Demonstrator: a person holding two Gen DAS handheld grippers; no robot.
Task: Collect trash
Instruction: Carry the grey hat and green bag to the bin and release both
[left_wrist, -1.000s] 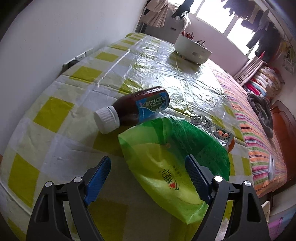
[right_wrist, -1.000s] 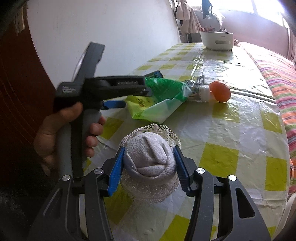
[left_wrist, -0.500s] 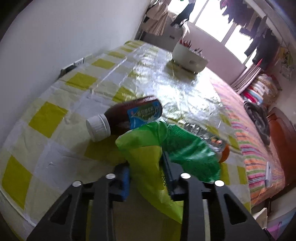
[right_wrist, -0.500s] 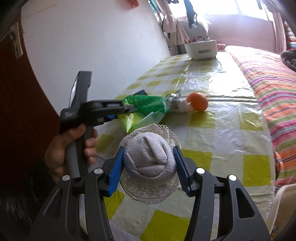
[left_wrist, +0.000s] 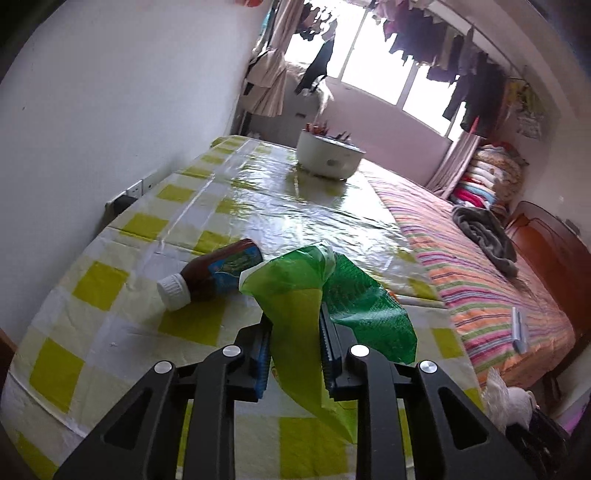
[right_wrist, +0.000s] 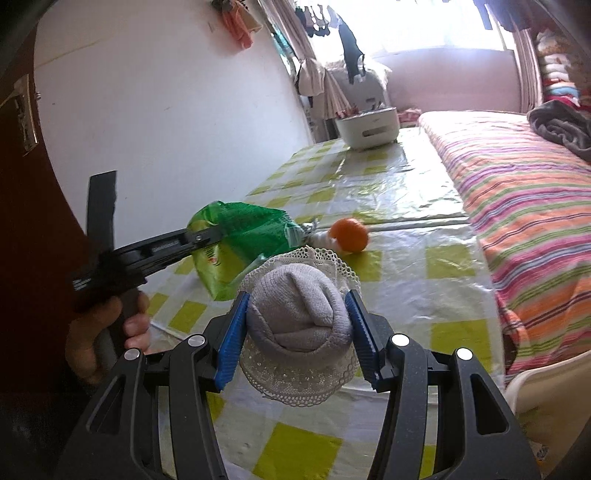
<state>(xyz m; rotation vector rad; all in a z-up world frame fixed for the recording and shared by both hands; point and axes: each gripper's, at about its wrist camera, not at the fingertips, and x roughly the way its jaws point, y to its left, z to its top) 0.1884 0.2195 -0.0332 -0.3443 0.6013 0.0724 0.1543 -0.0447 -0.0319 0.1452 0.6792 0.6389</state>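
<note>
Daylight pours from a blown-out window (left_wrist: 373, 70) far beyond the fingers, leaving white glare on the plastic tablecloth (left_wrist: 295, 199) ahead of them. Both fisheye views bend strongly toward dark, rounded corners. The hand (right_wrist: 96, 332) left of the fingers is dim (slightly blurred).

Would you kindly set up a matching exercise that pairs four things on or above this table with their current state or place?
Things:
1. green plastic bag
2. rolled grey sock
3. brown bottle
4. orange

States:
A. lying on its side on the checked tablecloth, white cap toward the camera
B. pinched in the left gripper
C. resting on the tablecloth beyond the bag
D. held between the jaws of the right gripper

Pairs: 1-B, 2-D, 3-A, 4-C
</note>
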